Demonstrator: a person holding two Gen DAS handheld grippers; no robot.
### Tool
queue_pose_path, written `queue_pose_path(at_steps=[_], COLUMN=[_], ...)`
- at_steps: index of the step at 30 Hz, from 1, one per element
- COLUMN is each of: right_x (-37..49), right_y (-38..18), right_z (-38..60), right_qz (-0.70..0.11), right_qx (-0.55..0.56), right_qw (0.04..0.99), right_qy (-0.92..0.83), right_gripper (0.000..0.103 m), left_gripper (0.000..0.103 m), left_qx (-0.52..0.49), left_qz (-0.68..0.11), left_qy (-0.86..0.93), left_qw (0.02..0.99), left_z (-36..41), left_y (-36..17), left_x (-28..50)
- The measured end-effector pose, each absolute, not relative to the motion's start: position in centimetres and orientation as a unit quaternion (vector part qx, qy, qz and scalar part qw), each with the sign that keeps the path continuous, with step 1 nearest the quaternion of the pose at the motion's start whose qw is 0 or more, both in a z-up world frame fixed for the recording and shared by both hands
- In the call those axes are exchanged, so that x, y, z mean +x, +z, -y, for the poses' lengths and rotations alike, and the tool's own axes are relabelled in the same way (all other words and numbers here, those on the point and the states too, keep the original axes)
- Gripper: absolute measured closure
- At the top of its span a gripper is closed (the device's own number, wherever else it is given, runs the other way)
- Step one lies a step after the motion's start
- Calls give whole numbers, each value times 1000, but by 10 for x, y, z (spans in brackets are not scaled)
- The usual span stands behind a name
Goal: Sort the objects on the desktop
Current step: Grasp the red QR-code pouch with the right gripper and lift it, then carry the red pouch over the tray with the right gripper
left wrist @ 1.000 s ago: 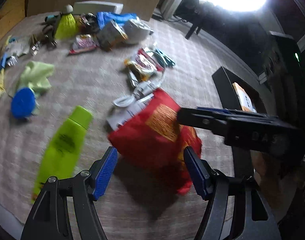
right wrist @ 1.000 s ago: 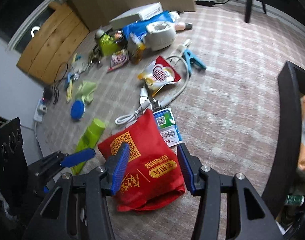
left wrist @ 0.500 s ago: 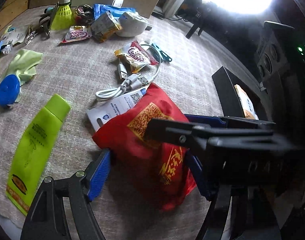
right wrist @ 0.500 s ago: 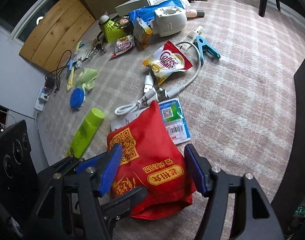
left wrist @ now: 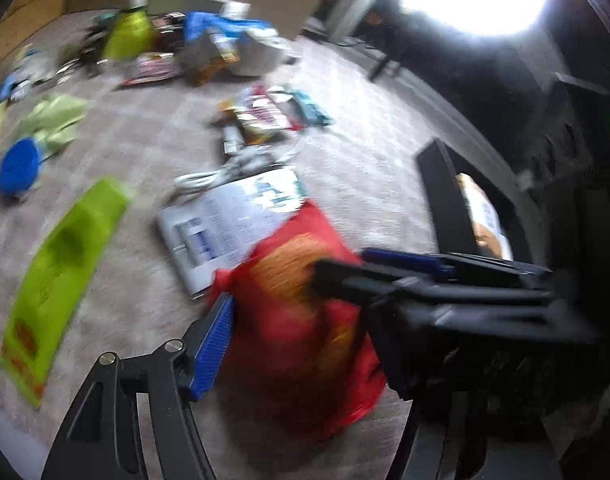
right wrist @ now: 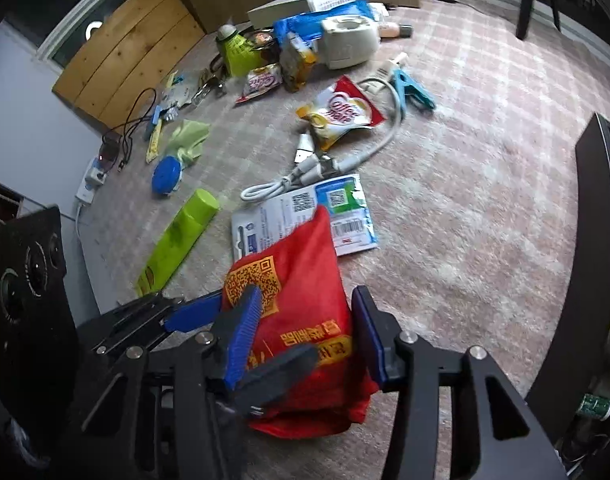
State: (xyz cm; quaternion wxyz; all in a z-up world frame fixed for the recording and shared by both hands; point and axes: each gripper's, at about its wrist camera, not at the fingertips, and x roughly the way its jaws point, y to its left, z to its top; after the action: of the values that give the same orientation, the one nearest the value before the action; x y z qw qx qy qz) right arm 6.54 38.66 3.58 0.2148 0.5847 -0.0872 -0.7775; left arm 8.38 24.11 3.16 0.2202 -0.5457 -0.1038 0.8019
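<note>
Both grippers, left (left wrist: 305,344) and right (right wrist: 301,336), have just been closing on the red pouch (right wrist: 305,280) lying on the carpet (right wrist: 465,220), pads seemingly pressing; squeeze firmly before lifting toward the black bin (right wrist: 593,240).

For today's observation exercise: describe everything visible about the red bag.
The red bag looks like soft cloth, printed with a gold QR code and characters. It lies crumpled on the checked cloth, its top overlapping a white card. It sits between the jaws of the right gripper and left gripper, which have just been closing.
</note>
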Motion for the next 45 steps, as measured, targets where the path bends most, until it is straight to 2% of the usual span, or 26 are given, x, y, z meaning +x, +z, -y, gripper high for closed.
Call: queue_pose_path(at_steps=[3,4,9,14,17,28,37,45], right_x=[66,67,70,73,76,86,95,105], right_y=[40,41,37,28,28,53,96,131], right_z=[-396,-397,-391,-390,-389,-403,-456,-536], right_qz=[101,99,71,82,92,96,122,145], right_qx=[579,578,589,599,603,575,533,501], right_qw=[218,219,224,231,242,231,186,115], right_qy=[-779,-780,-773,-762,-755,-779,-816,-845], right_gripper=[55,54,50,44,44,47,48,48], left_gripper=[28,28,28,28,32,32,32,32], left_qx=[-548,-552,-580,-572,-572,-550,-519,-503], left_qz=[94,92,115,111,126,96,67,39], left_qy=[805,803,775,780,776,789,792,775], left_qw=[206,206,222,229,232,258,315,381], left_z=[-233,-231,-236,-244,-243,-269,-324,-404], left_y=[35,33,17,17,18,46,86,110], left_x=[92,94,100,103,102,102,97,94])
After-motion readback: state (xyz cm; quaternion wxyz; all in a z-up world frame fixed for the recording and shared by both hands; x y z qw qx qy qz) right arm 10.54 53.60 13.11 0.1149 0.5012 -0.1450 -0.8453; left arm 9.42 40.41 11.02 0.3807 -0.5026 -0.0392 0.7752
